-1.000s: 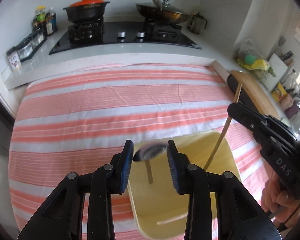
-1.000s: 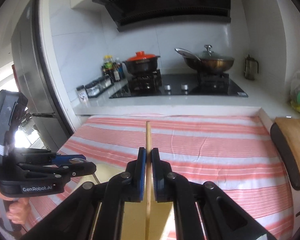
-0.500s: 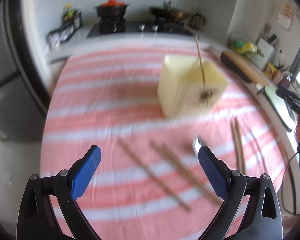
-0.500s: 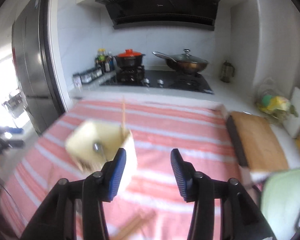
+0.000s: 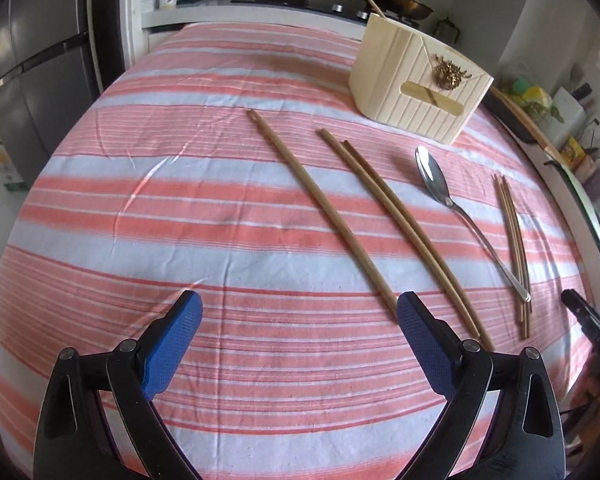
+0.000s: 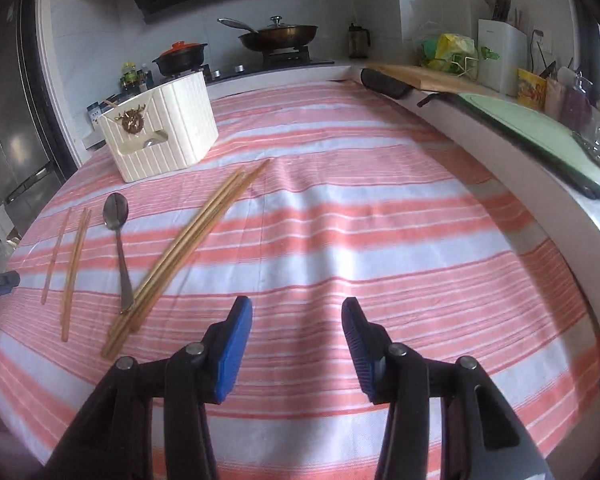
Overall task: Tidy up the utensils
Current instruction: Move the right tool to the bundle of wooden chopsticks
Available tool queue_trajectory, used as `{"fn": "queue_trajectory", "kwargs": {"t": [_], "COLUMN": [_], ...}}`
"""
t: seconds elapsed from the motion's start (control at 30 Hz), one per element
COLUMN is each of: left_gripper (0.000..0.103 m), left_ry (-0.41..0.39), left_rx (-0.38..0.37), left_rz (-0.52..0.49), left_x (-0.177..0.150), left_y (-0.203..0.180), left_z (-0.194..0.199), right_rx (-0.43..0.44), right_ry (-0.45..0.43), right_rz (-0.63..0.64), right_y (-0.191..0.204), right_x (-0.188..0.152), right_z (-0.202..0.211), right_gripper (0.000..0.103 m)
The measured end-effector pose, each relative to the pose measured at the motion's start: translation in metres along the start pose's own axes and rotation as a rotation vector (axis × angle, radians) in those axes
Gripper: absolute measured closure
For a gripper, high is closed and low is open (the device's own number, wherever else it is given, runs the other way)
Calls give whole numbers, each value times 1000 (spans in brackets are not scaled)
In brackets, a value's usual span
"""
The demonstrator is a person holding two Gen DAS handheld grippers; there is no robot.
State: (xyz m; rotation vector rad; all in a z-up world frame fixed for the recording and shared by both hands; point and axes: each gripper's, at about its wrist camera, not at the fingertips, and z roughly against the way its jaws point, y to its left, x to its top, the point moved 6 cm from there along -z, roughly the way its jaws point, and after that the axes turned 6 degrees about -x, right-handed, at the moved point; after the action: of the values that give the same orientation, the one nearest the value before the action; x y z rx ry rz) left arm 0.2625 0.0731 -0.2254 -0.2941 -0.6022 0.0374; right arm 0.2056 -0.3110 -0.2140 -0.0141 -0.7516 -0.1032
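A cream ribbed utensil holder (image 5: 416,76) stands at the far side of the striped cloth, with one chopstick sticking out of it; it also shows in the right wrist view (image 6: 160,140). On the cloth lie a single wooden chopstick (image 5: 320,212), a pair of chopsticks (image 5: 400,224), a metal spoon (image 5: 456,204) and a bundle of thin sticks (image 5: 514,236). In the right wrist view the spoon (image 6: 118,236) lies next to long chopsticks (image 6: 192,240). My left gripper (image 5: 298,344) is open and empty above the near cloth. My right gripper (image 6: 298,340) is open and empty too.
The table is covered by a pink and white striped cloth (image 5: 180,208). A stove with a pot (image 6: 180,54) and a wok (image 6: 280,34) stands behind. A wooden board (image 6: 420,74) and a green mat (image 6: 540,132) lie on the counter at the right. A fridge (image 5: 28,60) stands at the left.
Both grippers let go of a spoon and a chopstick into the holder, opened, and pulled back toward the near edge of the table.
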Motion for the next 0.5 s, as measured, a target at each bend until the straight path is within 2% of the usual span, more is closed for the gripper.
{"fn": "queue_trajectory", "kwargs": {"t": [0.1, 0.17, 0.37, 0.43, 0.5], "left_gripper": [5, 5, 5, 5, 5], "left_ry": [-3, 1, -5, -5, -6], "left_rx": [-1, -6, -6, -4, 3], "left_rz": [11, 22, 15, 12, 5], "left_x": [-5, -7, -10, -10, -11], "left_y": [-1, -2, -6, -6, -4], "left_z": [1, 2, 6, 7, 9], "right_rx": [18, 72, 152, 126, 94], "right_ry": [28, 46, 124, 147, 177], "right_rz": [7, 6, -9, 15, 31], "right_y": [15, 30, 71, 80, 83], "right_x": [3, 9, 29, 32, 30], "right_z": [-3, -6, -32, -46, -58], "right_gripper": [56, 56, 69, 78, 81]}}
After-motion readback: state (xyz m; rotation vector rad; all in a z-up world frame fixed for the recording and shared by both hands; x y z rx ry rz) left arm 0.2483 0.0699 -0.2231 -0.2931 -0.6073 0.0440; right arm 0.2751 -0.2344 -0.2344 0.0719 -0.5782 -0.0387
